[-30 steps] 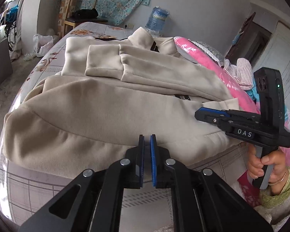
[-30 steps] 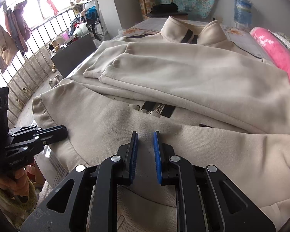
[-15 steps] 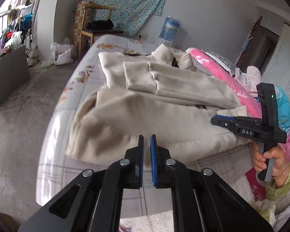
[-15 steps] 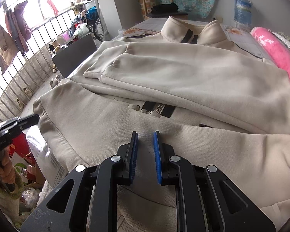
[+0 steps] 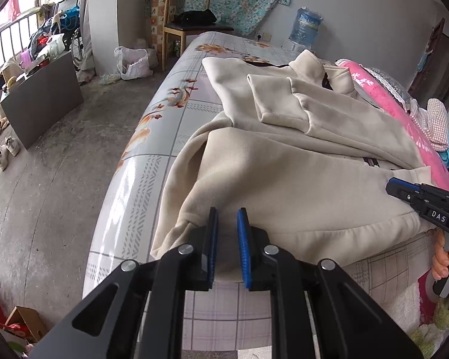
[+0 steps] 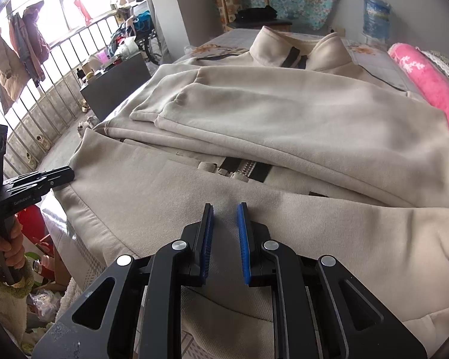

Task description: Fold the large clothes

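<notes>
A large beige zip jacket (image 5: 284, 179) lies on the bed with both sleeves folded across its chest and its collar at the far end. My left gripper (image 5: 227, 212) hovers just before the hem's left corner. Its jaws are opening, with a narrow gap and nothing between them. My right gripper (image 6: 225, 208) hangs over the jacket (image 6: 284, 119) near the hem, jaws slightly apart and empty. The right gripper (image 5: 393, 185) also shows at the hem's right corner, held by a hand. The left gripper (image 6: 67, 173) shows at the left corner.
The bed (image 5: 164, 125) has a glossy flowered sheet. A pink blanket (image 5: 404, 113) runs along its right side. On the concrete floor to the left stand a grey cabinet (image 5: 42, 98), shoes and a plastic bag. A wooden chair (image 5: 188, 15) and a water bottle (image 5: 306, 27) are at the far end.
My left gripper has swung left and back from the hem's middle to its left corner, and its jaws have parted a little. The right gripper has stayed still.
</notes>
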`<action>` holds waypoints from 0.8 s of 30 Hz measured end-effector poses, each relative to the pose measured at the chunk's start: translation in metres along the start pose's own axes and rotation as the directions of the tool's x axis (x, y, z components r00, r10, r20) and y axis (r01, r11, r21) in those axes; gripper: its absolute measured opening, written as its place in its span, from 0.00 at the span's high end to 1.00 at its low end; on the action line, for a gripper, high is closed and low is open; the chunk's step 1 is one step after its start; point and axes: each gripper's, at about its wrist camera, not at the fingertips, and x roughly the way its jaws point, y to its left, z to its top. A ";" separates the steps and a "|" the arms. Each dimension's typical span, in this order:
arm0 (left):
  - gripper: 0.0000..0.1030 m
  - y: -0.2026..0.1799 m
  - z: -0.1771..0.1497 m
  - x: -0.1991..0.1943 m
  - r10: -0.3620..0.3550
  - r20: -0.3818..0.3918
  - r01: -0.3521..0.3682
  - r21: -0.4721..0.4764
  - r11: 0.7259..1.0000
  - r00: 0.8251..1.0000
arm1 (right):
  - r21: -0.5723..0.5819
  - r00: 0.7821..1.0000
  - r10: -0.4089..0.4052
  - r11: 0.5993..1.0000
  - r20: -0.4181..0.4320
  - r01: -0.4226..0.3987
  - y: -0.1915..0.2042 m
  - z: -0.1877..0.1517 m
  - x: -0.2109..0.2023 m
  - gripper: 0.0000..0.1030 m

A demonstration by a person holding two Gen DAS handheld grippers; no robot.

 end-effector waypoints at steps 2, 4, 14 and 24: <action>0.87 -0.004 0.004 -0.004 0.003 0.020 -0.003 0.012 1.000 1.000 | -0.003 1.000 0.004 1.000 0.000 -0.004 -0.001 0.000 0.000 0.87; 0.87 -0.007 0.012 -0.007 -0.057 0.051 0.056 0.023 0.998 0.997 | -0.003 1.000 0.009 1.000 0.000 -0.009 -0.001 0.000 0.001 0.87; 0.87 0.000 0.032 0.023 0.084 0.023 -0.083 -0.026 0.996 0.996 | 0.003 1.000 0.013 1.000 0.005 -0.013 -0.001 0.000 0.002 0.87; 0.88 0.009 0.030 -0.018 -0.088 0.155 0.107 -0.120 0.987 0.984 | -0.001 1.000 0.021 1.000 0.006 -0.021 -0.003 0.000 0.003 0.87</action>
